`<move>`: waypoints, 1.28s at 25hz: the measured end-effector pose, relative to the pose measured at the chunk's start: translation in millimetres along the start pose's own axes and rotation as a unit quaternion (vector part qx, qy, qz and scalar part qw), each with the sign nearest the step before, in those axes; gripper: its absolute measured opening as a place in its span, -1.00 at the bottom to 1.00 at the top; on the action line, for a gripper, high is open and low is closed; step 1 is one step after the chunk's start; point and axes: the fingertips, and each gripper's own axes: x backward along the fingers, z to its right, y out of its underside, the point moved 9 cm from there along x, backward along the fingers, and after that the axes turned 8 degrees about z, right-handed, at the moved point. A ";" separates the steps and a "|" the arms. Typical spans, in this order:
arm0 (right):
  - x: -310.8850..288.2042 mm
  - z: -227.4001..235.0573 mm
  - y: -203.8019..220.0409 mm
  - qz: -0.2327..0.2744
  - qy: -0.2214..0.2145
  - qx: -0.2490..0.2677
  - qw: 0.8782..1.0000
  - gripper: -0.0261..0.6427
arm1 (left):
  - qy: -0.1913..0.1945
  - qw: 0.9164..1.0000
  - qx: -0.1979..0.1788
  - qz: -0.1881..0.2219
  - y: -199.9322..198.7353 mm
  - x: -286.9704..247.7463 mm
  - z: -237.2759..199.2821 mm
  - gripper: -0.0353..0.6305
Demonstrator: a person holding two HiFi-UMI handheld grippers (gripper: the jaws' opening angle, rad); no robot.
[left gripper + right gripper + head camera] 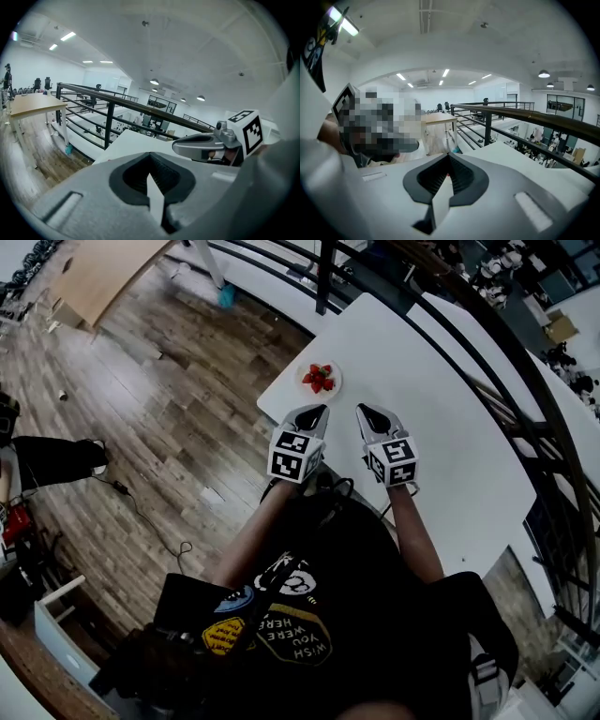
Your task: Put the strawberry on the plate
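Observation:
A small white plate (332,390) sits near the table's left edge in the head view, with red strawberries (319,378) lying on it. Both grippers hover side by side just short of the plate, above the table's near edge. My left gripper (319,411) points at the plate with its jaws shut and nothing between them, as its own view (151,178) confirms. My right gripper (364,411) is a little to the right, also shut and empty (449,180). The plate and strawberries do not show in either gripper view.
The white table (441,427) runs away to the right, beside a black railing (525,399). Wooden floor lies to the left with a cable (150,517), a wooden desk (103,273) and someone's legs (47,460). The right gripper (211,145) shows in the left gripper view.

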 end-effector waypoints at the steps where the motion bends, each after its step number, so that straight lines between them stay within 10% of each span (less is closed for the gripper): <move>1: 7.4 -1.0 -2.0 0.008 -0.006 -0.004 1.000 -0.91 | -0.003 1.000 -0.004 0.005 -0.2 5.1 9.4 -0.89; 17: 97.2 -17.1 -1.5 0.079 -0.045 -0.001 0.996 -0.91 | -0.093 0.989 -0.045 0.110 5.4 71.8 92.4 -0.89; 32: 118.5 -25.6 -14.8 0.110 -0.068 -0.003 0.992 -0.92 | -0.095 0.988 -0.055 0.109 17.2 80.8 96.4 -0.89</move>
